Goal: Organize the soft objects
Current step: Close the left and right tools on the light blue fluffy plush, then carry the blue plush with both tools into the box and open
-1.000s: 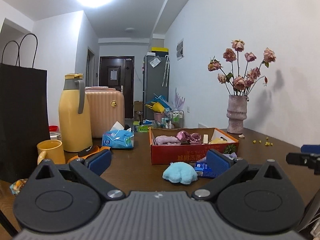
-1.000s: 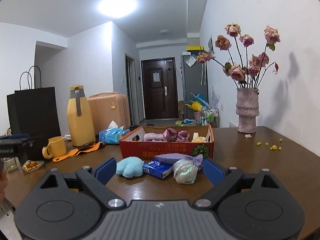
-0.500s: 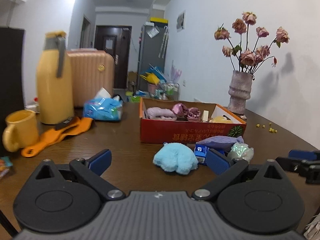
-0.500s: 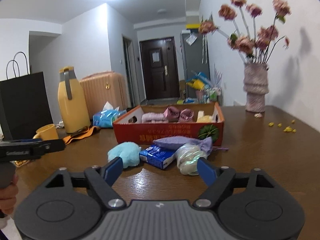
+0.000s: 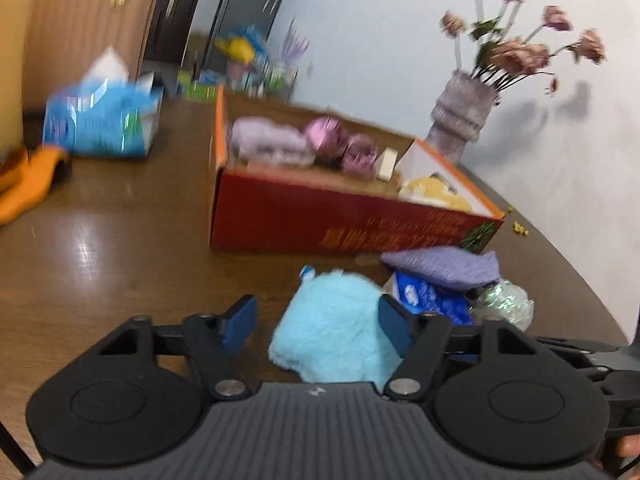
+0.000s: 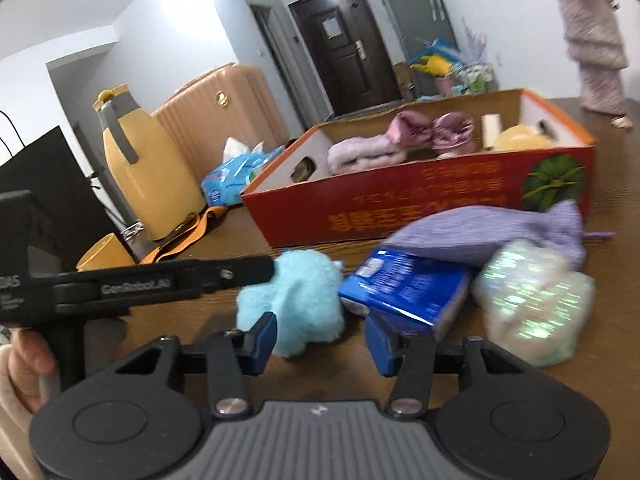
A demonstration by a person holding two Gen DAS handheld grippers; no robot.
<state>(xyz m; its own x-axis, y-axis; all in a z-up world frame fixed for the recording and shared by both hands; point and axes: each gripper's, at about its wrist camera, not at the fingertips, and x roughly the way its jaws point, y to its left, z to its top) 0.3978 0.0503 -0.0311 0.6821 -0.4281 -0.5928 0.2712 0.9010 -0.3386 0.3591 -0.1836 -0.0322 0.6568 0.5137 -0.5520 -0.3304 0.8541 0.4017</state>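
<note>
A dark wooden table (image 5: pixel 120 248) fills my view, with a white wall behind and a dark door at the far end of the room. On it sits a red cardboard box (image 5: pixel 340 224) already holding a lilac folded cloth (image 5: pixel 272 144), two pink satin pieces (image 5: pixel 344 148) and something yellow (image 6: pixel 516 136). In front of the box lie the loose soft things: a fluffy light-blue plush (image 5: pixel 336 328), a blue tissue pack (image 6: pixel 404 284), a purple knitted pouch (image 6: pixel 492 236) resting across that pack, and an iridescent bag (image 6: pixel 536 300) just beside it.

My left gripper (image 5: pixel 316 324) has its jaws spread wide with the plush lying between them; the right pad sits against the plush's edge, the left pad is apart from it. My right gripper (image 6: pixel 320 336) is also spread, low over the table, its gap facing the space between plush and tissue pack, gripping nothing.

Off to the left stand a yellow thermos jug (image 6: pixel 148 172), a yellow mug (image 6: pixel 104 256) and a blue tissue box (image 5: pixel 104 120); a vase of dried roses (image 5: pixel 464 124) stands by the wall
</note>
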